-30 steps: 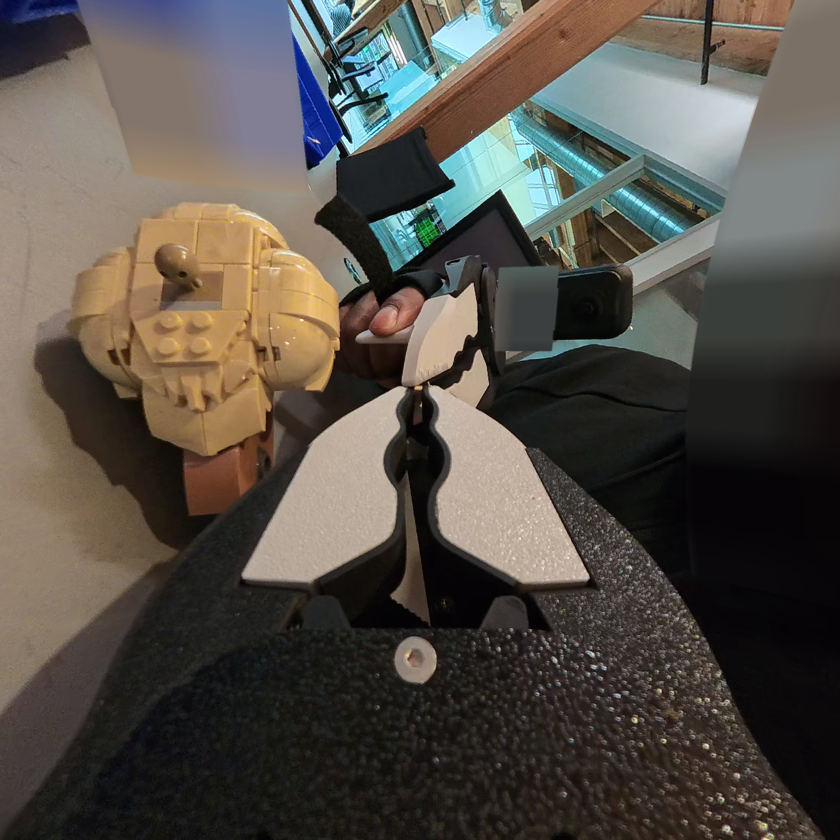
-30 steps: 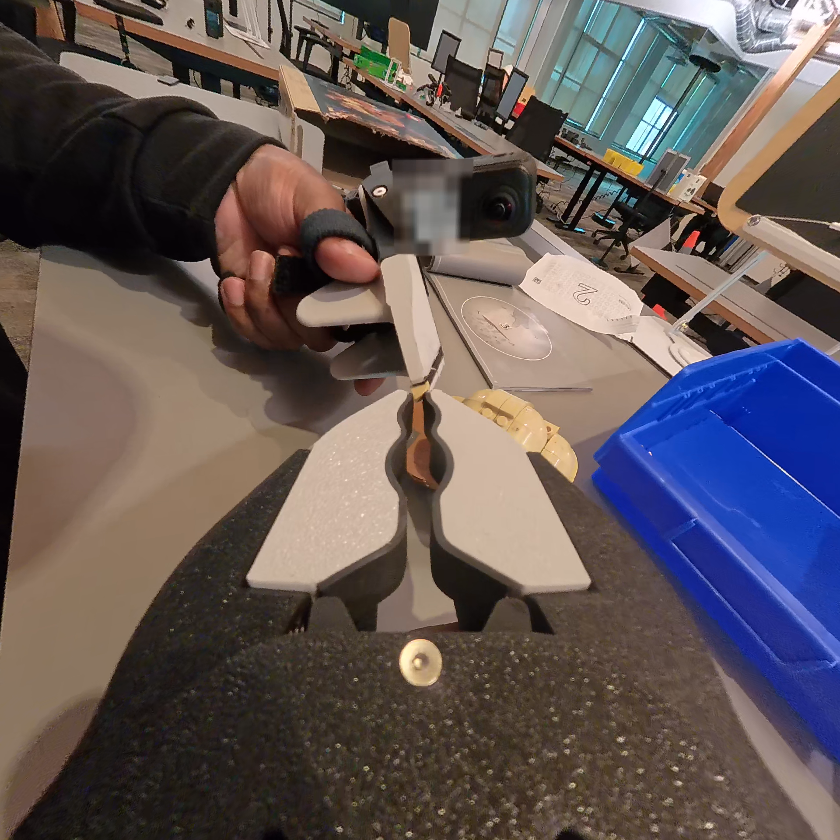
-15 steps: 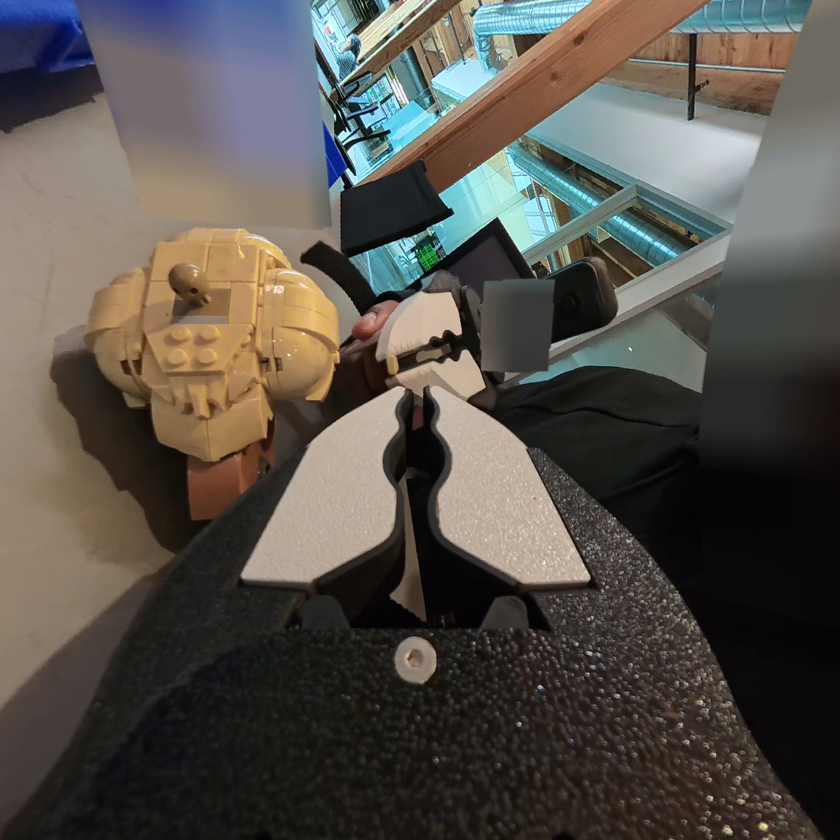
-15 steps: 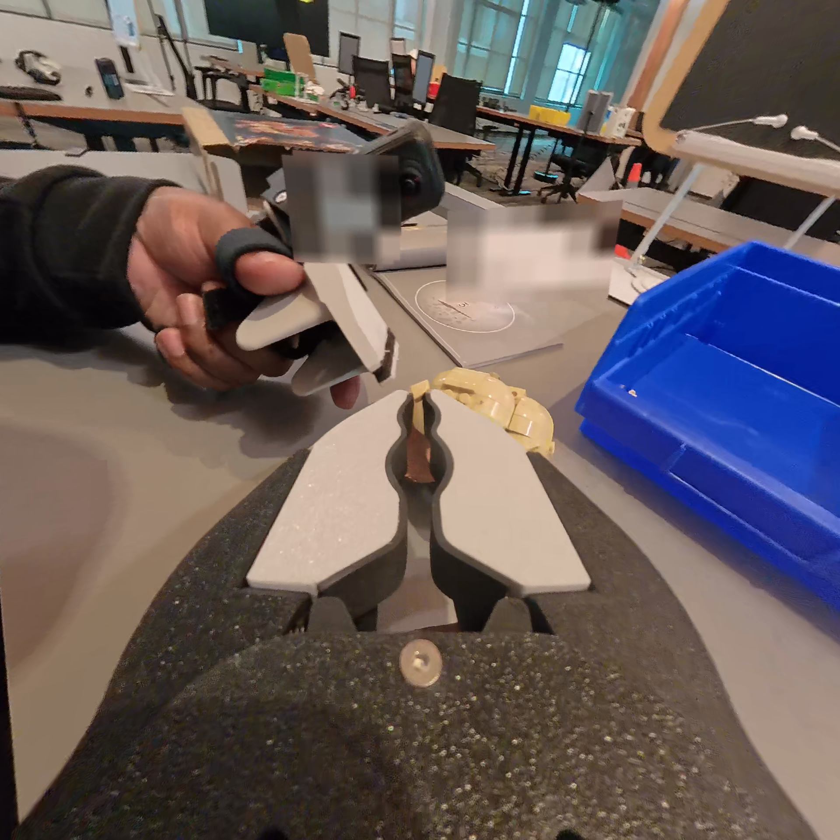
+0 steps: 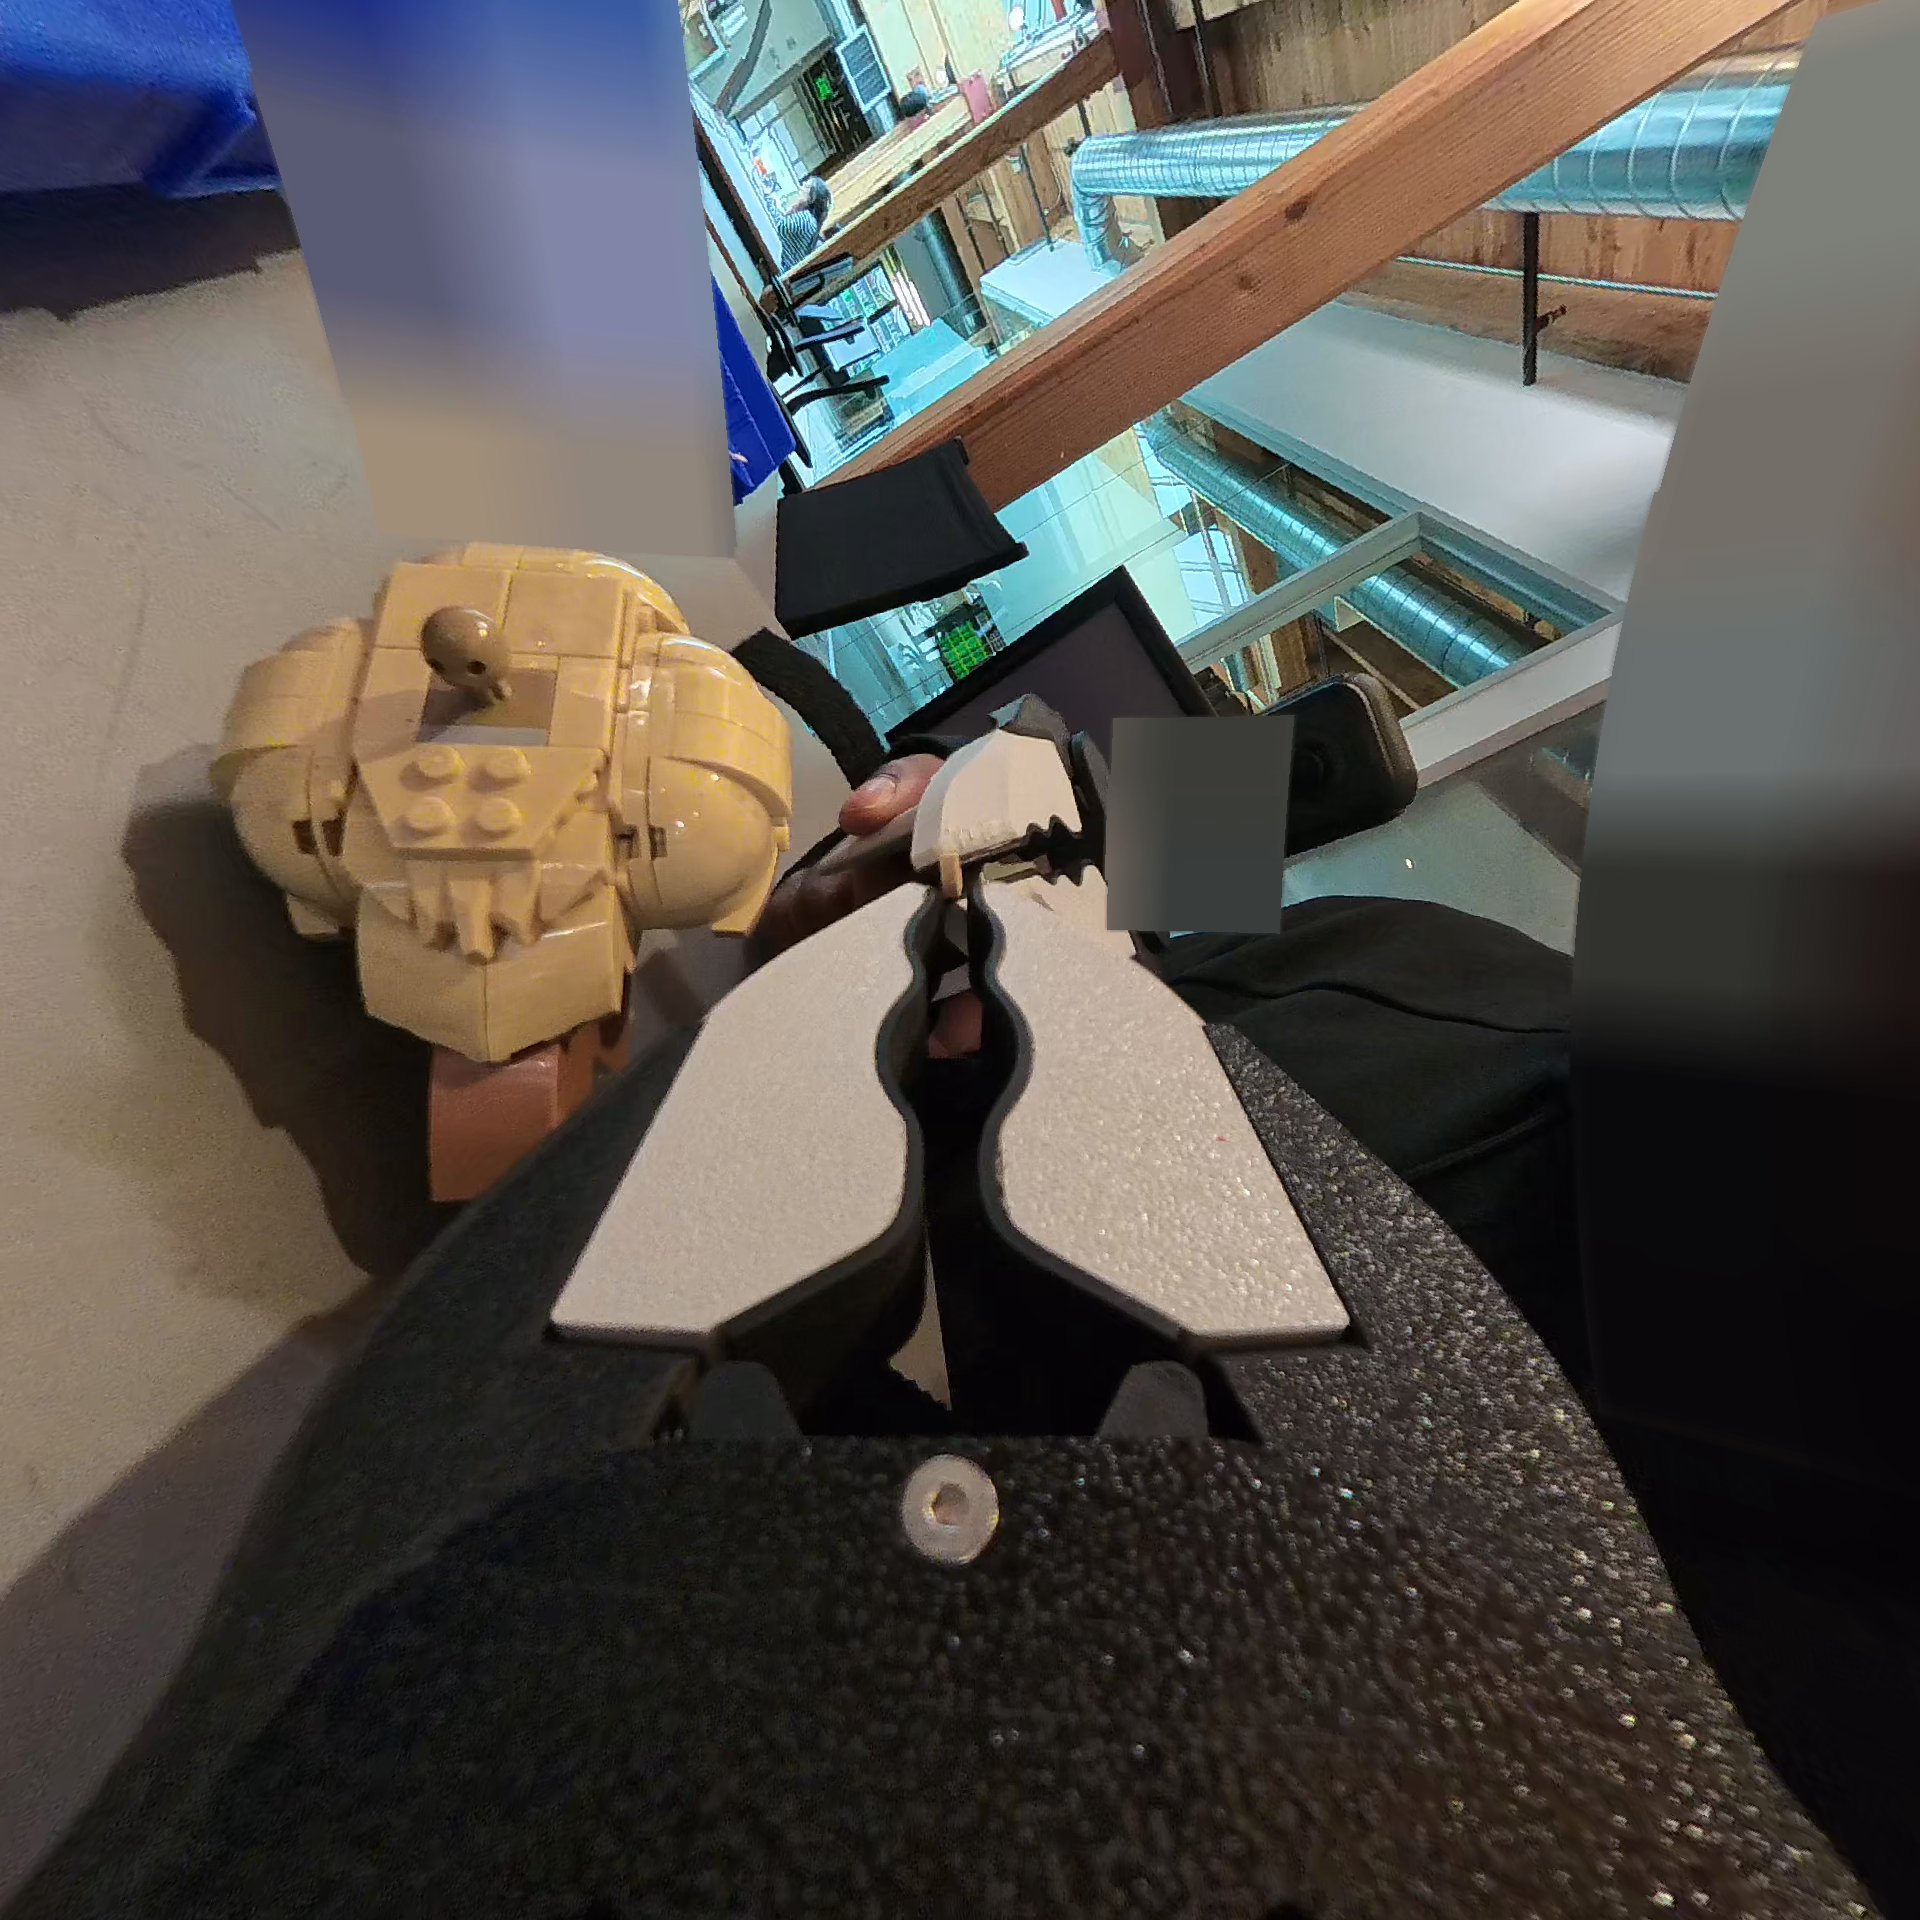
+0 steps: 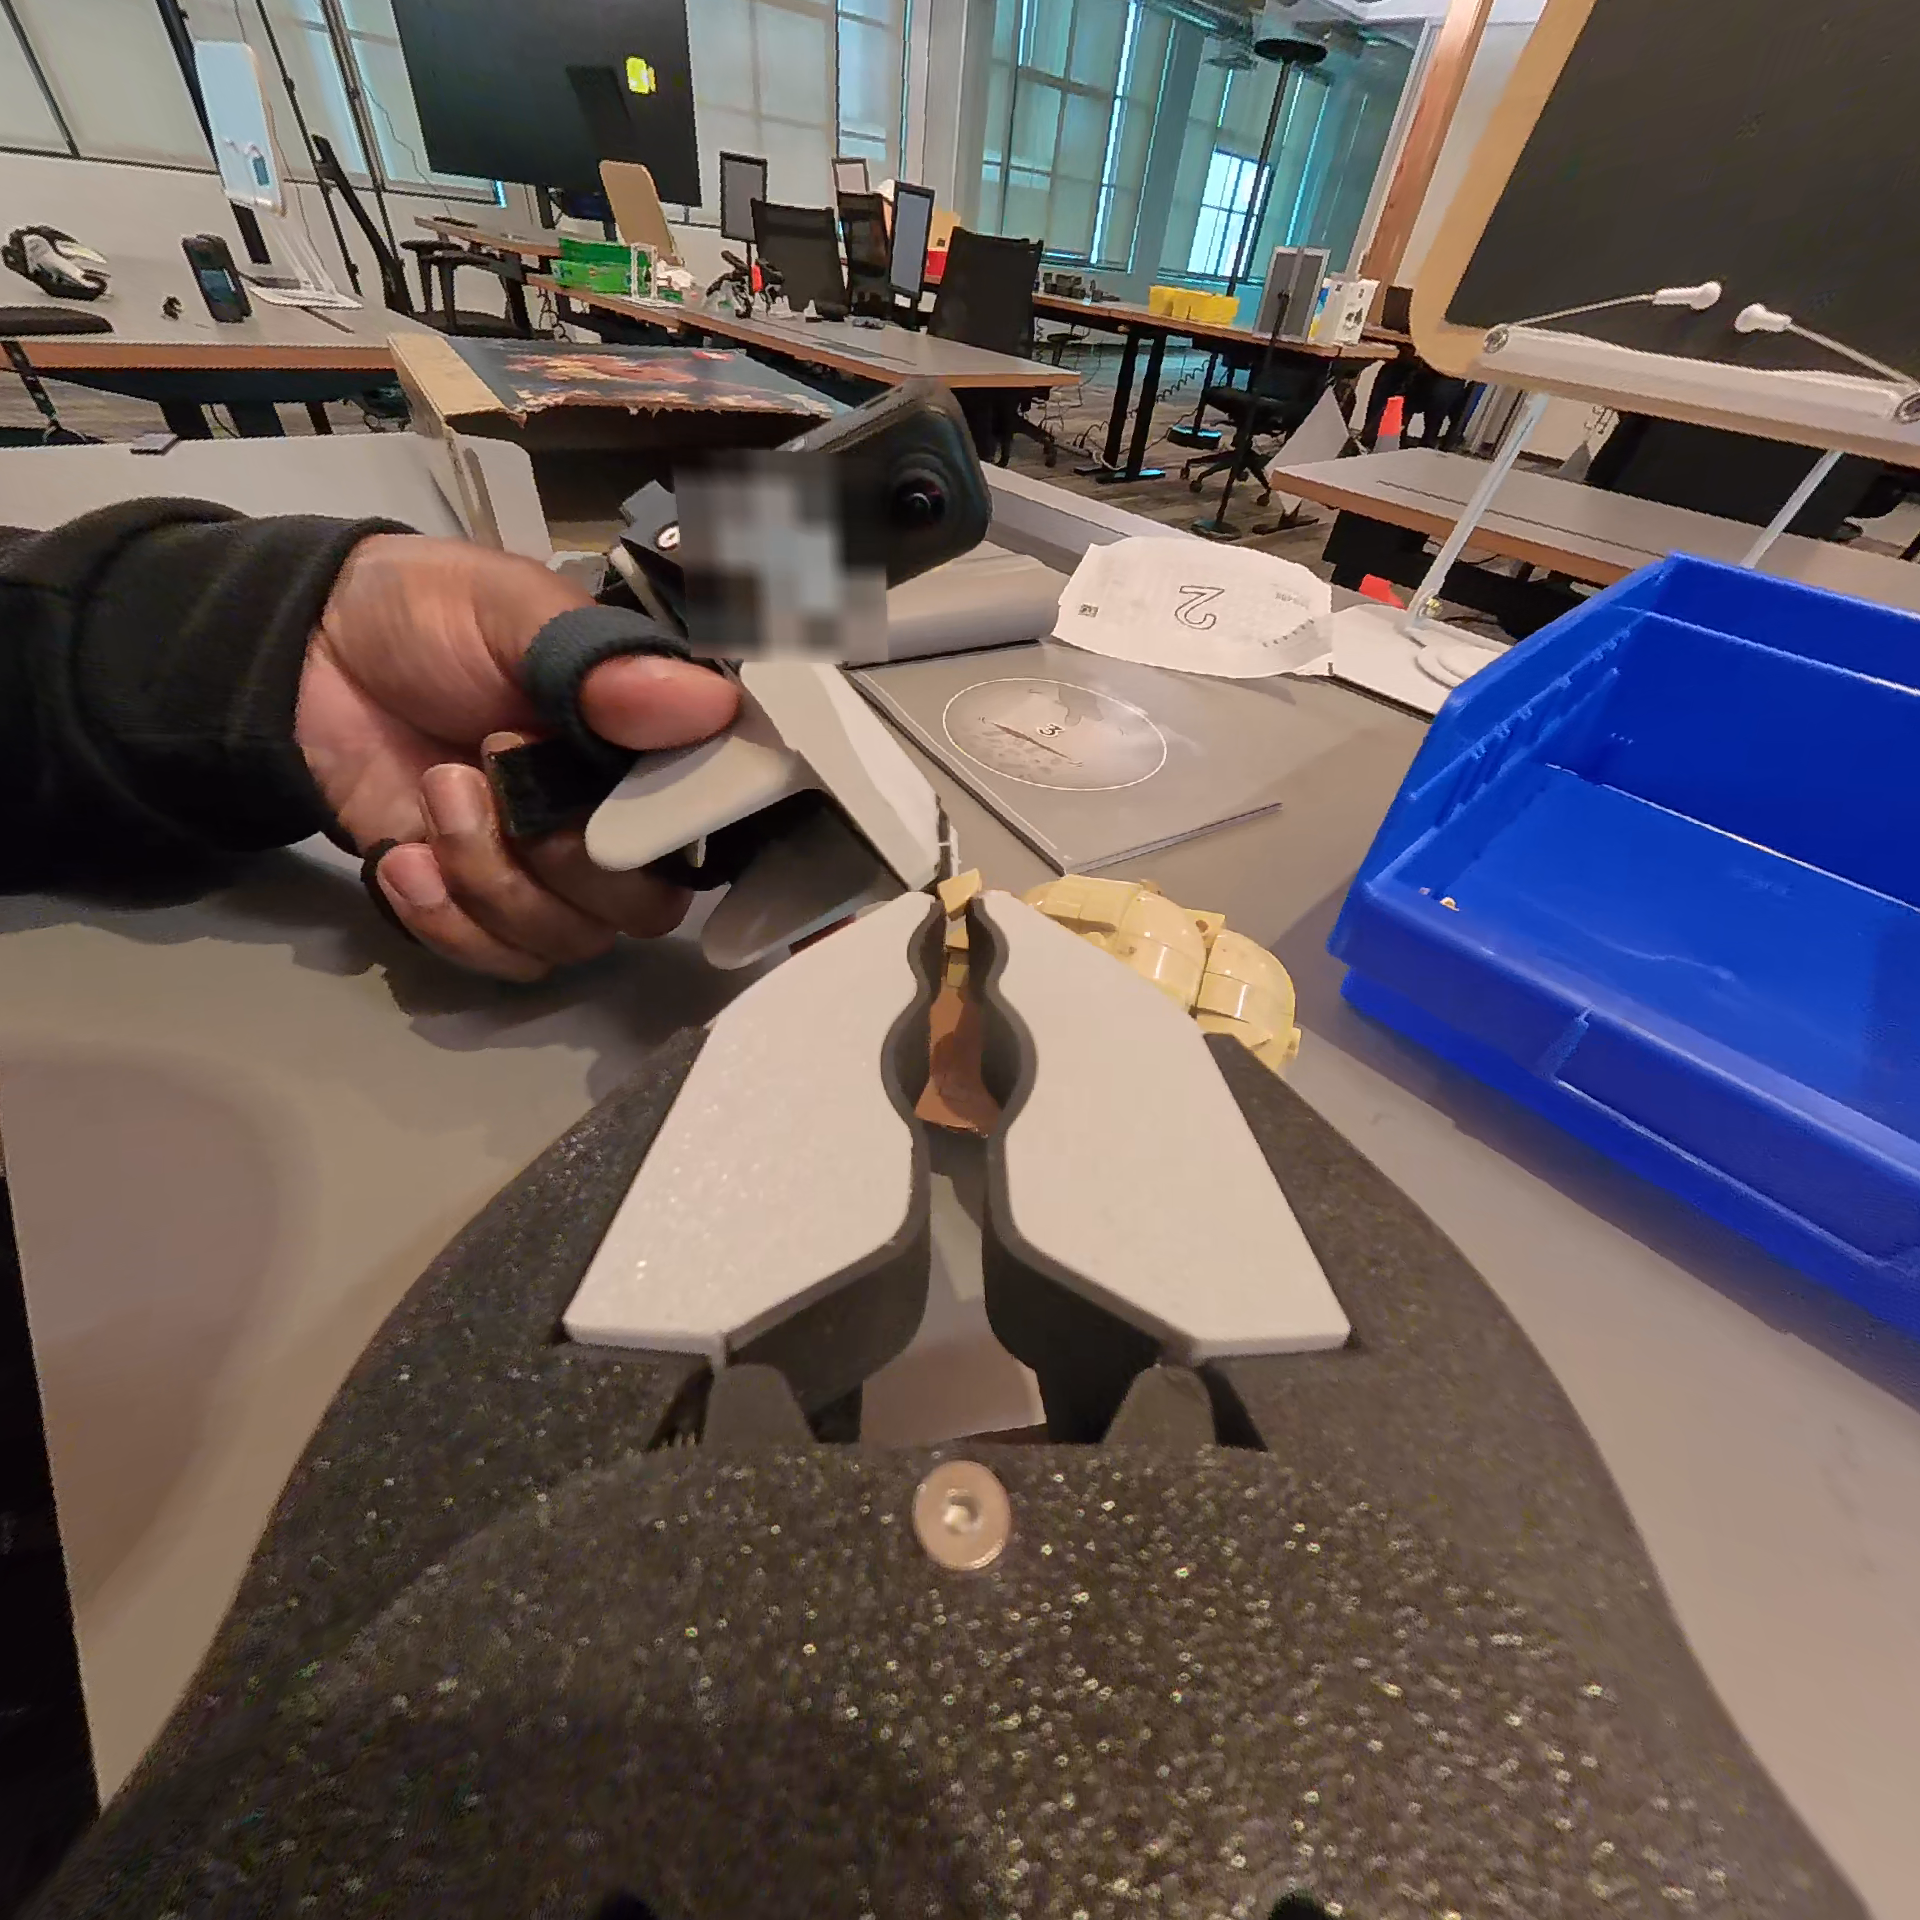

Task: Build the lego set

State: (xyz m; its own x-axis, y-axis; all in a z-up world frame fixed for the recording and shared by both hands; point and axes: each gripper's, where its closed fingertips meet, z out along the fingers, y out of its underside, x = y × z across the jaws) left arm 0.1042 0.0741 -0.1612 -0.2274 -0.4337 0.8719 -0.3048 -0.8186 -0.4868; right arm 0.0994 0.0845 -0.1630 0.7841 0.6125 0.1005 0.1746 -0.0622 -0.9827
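My right gripper [image 6: 958, 909] is shut on a small brick piece [image 6: 956, 1070], brown below and tan at the top, and holds it above the grey table [image 6: 260, 1091]. My left gripper [image 5: 951, 909] has its fingertips together. It shows in the right wrist view [image 6: 940, 842], held by a hand, with its tips right at the tan top of that piece. I cannot tell whether it pinches the piece. In the left wrist view the right gripper [image 5: 977, 847] faces me with a tan stub at its tips. A tan brick model [image 5: 499, 821] on a brown base lies on the table, also behind the right fingers [image 6: 1174, 956].
A blue bin [image 6: 1558, 1049] stands on the right, close to the model. A grey booklet [image 6: 1049, 748] and a white paper sheet [image 6: 1195, 613] lie behind. A torn cardboard box [image 6: 623, 384] sits at the back. A dark sleeve is on the left. The grippers are tip to tip, or close to it.
Half a second ago my left gripper had drawn up and left, away from the piece; now its tips are back at the tan top. My right gripper kept its hold throughout.
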